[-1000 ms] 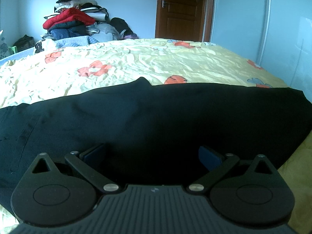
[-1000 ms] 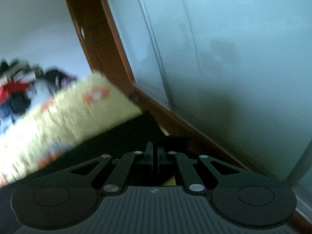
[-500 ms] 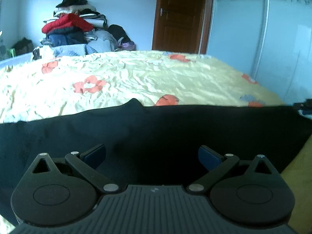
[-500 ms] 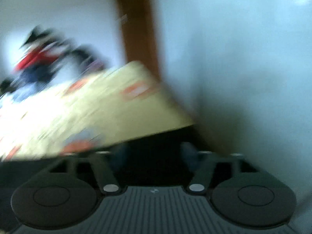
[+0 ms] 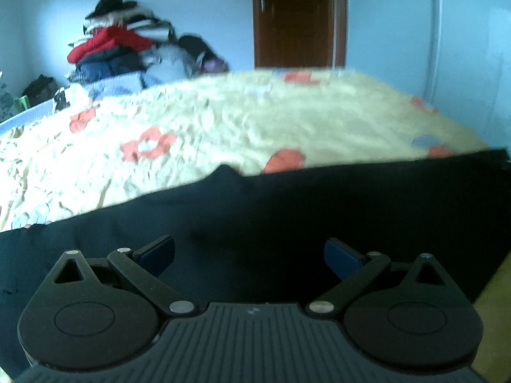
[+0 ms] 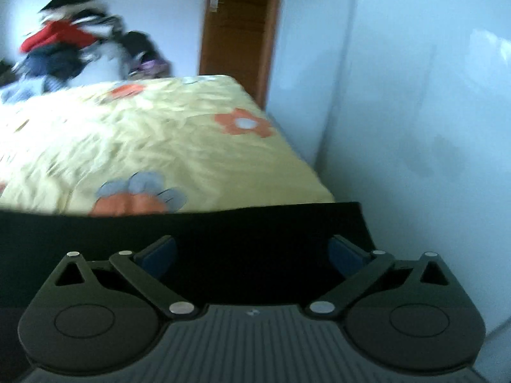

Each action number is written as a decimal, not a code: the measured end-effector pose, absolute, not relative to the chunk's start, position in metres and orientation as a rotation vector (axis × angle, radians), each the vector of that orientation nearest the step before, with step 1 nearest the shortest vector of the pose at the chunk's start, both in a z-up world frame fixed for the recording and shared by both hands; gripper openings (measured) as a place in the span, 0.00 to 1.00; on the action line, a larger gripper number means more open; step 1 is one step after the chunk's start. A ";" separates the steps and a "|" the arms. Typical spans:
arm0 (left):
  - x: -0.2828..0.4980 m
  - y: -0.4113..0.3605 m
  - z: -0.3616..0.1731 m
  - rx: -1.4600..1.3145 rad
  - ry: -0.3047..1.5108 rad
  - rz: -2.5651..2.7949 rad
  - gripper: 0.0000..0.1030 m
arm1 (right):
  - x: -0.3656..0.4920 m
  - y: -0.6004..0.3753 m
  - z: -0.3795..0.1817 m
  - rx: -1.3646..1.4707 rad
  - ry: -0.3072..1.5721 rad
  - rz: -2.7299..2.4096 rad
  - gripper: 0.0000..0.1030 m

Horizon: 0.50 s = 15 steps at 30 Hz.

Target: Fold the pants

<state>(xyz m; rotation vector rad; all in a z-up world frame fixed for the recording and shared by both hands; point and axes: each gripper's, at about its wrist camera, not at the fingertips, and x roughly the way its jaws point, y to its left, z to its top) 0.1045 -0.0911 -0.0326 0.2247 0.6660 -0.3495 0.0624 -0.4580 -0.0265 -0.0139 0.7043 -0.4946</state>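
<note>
Black pants [image 5: 287, 210] lie spread flat across the near part of a bed with a yellow flowered sheet [image 5: 223, 127]. My left gripper [image 5: 249, 255] is open and empty, low over the middle of the pants. In the right wrist view the pants [image 6: 223, 233] end at the bed's right edge, one corner reaching past it. My right gripper [image 6: 252, 255] is open and empty, just above that end of the pants.
A heap of clothes [image 5: 127, 51] is piled at the far side of the bed. A brown wooden door [image 5: 297, 16] stands behind. A white wardrobe wall [image 6: 415, 127] runs close along the bed's right edge.
My right gripper was shut a second ago; it has opened and swung left to face along the bed. My left gripper stayed open and dropped a little lower over the pants.
</note>
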 end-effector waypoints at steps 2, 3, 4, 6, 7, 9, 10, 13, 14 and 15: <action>0.107 -0.093 -0.041 0.253 0.696 -0.324 0.99 | 0.070 -0.457 -0.040 -0.048 0.774 -0.506 1.00; 0.105 -0.090 -0.043 0.247 0.683 -0.326 0.99 | 0.070 -0.461 -0.045 -0.041 0.783 -0.508 1.00; 0.101 -0.089 -0.042 0.244 0.671 -0.321 0.99 | 0.063 -0.468 -0.044 0.006 0.756 -0.500 1.00; 0.094 -0.087 -0.039 0.262 0.649 -0.302 0.97 | 0.059 -0.479 -0.042 0.073 0.754 -0.566 1.00; 0.090 -0.086 -0.035 0.269 0.622 -0.297 0.98 | 0.052 -0.483 -0.038 0.087 0.726 -0.636 1.00; 0.081 -0.085 -0.030 0.272 0.573 -0.299 0.98 | 0.028 -0.490 -0.029 0.097 0.616 -0.778 1.00; 0.079 -0.086 -0.030 0.272 0.563 -0.305 0.98 | 0.012 -0.496 -0.023 0.143 0.543 -0.834 1.00; 0.077 -0.090 -0.039 0.275 0.575 -0.322 0.98 | -0.037 -0.531 -0.018 0.457 0.427 -0.723 1.00; 0.077 -0.091 -0.043 0.276 0.586 -0.323 0.98 | -0.050 -0.541 -0.020 0.561 0.403 -0.686 1.00; 0.077 -0.092 -0.048 0.274 0.597 -0.322 0.99 | -0.062 -0.549 -0.023 0.646 0.382 -0.672 1.00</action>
